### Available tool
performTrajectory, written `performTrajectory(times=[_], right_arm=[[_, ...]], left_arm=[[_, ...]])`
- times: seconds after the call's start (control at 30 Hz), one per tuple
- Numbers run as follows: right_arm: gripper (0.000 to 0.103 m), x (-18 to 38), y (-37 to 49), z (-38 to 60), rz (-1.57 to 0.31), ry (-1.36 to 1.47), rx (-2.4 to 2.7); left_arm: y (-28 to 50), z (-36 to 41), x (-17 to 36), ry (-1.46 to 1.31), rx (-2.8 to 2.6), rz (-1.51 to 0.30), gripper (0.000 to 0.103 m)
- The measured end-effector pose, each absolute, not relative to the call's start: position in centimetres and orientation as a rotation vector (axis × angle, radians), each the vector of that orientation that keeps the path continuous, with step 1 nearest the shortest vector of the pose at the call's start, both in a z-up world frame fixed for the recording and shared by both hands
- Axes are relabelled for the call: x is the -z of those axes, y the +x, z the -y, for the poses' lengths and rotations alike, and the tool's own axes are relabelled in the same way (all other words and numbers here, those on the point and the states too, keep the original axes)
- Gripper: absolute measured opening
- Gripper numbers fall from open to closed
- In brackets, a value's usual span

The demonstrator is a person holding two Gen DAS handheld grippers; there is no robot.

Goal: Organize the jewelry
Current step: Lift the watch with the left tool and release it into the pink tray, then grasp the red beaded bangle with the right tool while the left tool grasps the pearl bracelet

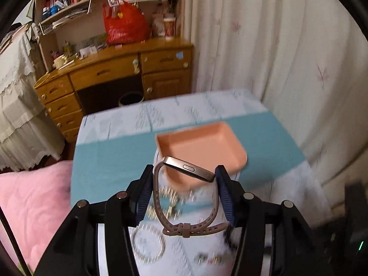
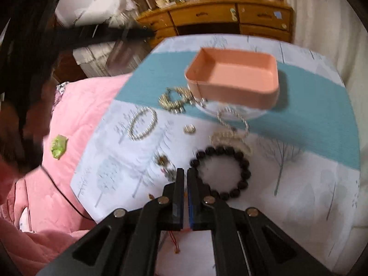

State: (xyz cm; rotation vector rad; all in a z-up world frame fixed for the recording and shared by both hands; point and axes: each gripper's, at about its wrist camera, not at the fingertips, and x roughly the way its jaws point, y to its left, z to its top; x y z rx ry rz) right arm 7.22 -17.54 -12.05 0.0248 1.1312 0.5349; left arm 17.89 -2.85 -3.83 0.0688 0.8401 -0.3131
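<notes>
Gripping a smartwatch [image 1: 186, 172] by its pinkish-beige strap, the left gripper [image 1: 185, 174] holds it aloft, its blue-padded fingers [image 1: 145, 195] clamped against the strap's two sides, with the metal case uppermost and the buckled strap end hanging below. Just ahead of the fingertips and beneath the watch sits a salmon-pink tray [image 1: 232, 158], partly hidden by the watch case. Below the claw, blurred, lie a gold chain bracelet [image 1: 170, 201] and a pearl bracelet [image 1: 148, 245] on the tree-print cloth [image 1: 119, 119].

The right gripper [image 2: 185, 174] hovers low over the same cloth [image 2: 299, 195], its fingers drawn nearly together with only a thin slit between and nothing visibly caught there. Ahead and to its left lies the pearl bracelet [image 2: 142, 124]; farther ahead, the gold chain bracelet [image 2: 176, 100] touches the tray's [image 2: 232, 92] near-left corner. A small gold ring [image 2: 189, 129] lies straight ahead. Just right of the fingertips rests a dark beaded bracelet [image 2: 220, 172], with a pale bead strand [image 2: 232, 135] beyond it.
</notes>
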Motion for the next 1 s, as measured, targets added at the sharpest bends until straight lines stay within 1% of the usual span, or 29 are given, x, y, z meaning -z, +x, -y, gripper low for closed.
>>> performTrajectory(times=[0.1, 0.17, 0.2, 0.23, 0.3, 0.4, 0.5, 0.57, 0.63, 0.7, 1.0], right_arm=[[0.002, 13.3, 6.8, 17.9, -1.166, 0.054, -0.509], [0.002, 14.1, 6.5, 18.0, -1.187, 0.063, -0.488], [0.002, 14.5, 6.3, 18.0, -1.195, 0.066, -0.479], [0.003, 15.0, 6.1, 18.1, -1.210, 0.072, -0.464], [0.003, 15.8, 6.0, 18.1, -1.238, 0.088, -0.440], [0.004, 17.0, 5.7, 18.4, -1.297, 0.131, -0.426], [0.004, 17.3, 5.4, 18.2, -1.306, 0.109, -0.415], [0.009, 17.4, 5.3, 18.2, -1.304, 0.101, -0.402], [0.023, 17.6, 5.2, 18.1, -1.301, 0.102, -0.386], [0.031, 17.7, 5.2, 17.9, -1.296, 0.092, -0.371], [0.032, 18.2, 4.8, 15.8, -1.257, -0.098, -0.254]], left_arm=[[20.0, 3.7, 4.5, 0.048, 0.312, -0.815, 0.052], [21.4, 4.2, 5.3, 0.017, 0.308, -0.807, 0.055], [21.9, 4.4, 5.7, 0.002, 0.300, -0.811, 0.060], [22.4, 4.5, 6.2, -0.011, 0.294, -0.822, 0.075], [23.1, 4.8, 7.2, -0.014, 0.294, -0.859, 0.090], [22.6, 4.5, 7.4, 0.016, 0.278, -0.837, 0.091], [22.0, 3.4, 7.6, 0.027, 0.273, -0.838, 0.093], [21.5, 2.3, 7.8, 0.036, 0.246, -0.847, 0.093], [20.7, 1.0, 8.2, 0.041, 0.216, -0.858, 0.093], [19.9, -0.2, 8.9, 0.042, 0.198, -0.888, 0.093], [15.1, -5.1, 14.5, 0.113, 0.136, -1.139, 0.093]])
